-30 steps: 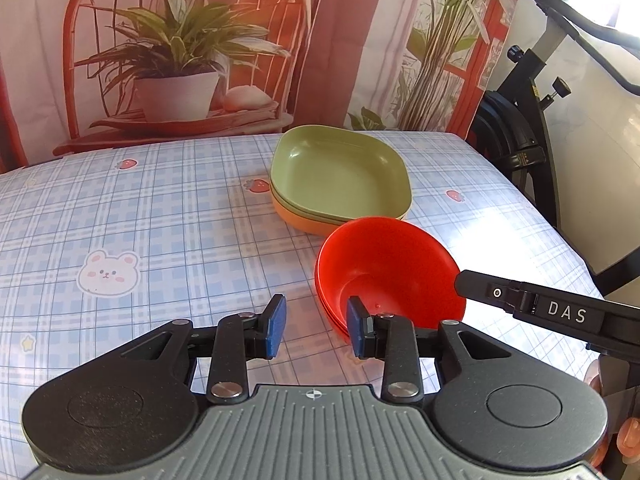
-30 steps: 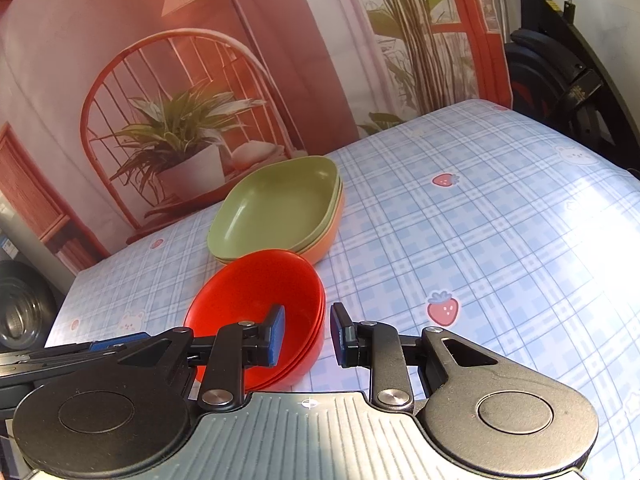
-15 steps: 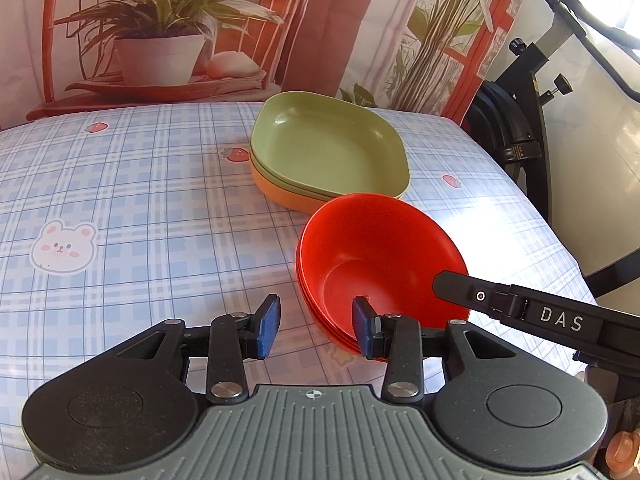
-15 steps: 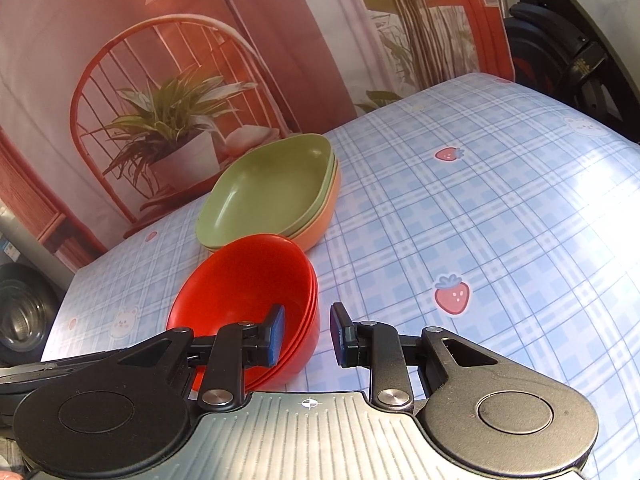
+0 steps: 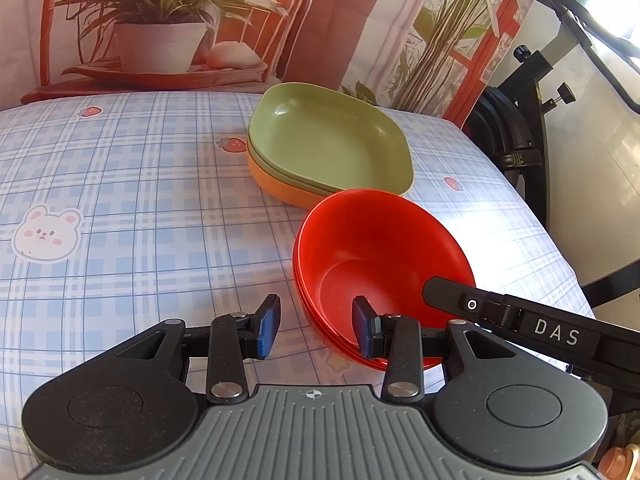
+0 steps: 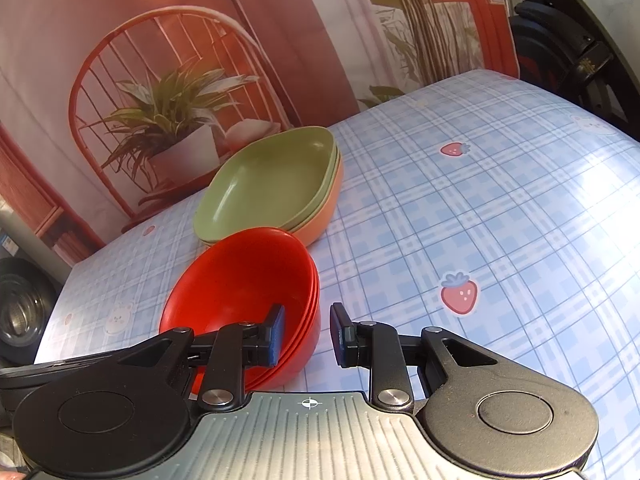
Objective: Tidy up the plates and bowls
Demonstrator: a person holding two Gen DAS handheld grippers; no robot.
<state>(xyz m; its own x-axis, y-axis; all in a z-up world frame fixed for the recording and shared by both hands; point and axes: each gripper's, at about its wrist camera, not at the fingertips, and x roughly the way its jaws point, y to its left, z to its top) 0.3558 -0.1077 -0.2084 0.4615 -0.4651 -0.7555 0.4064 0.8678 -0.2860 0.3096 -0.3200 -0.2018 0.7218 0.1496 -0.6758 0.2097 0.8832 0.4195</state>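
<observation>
Left wrist view: sits low behind the left gripper, close over the table, facing the far printed backdrop. Red bowls lie near right, plates beyond.

Right wrist view: low behind the right gripper, facing far and leftward. Red bowls near left.

Shared: bowls, plates, table, backdrop.

- red bowls — nested stack, upright, just beside plates
- plates — green nested on orange, upright
</observation>
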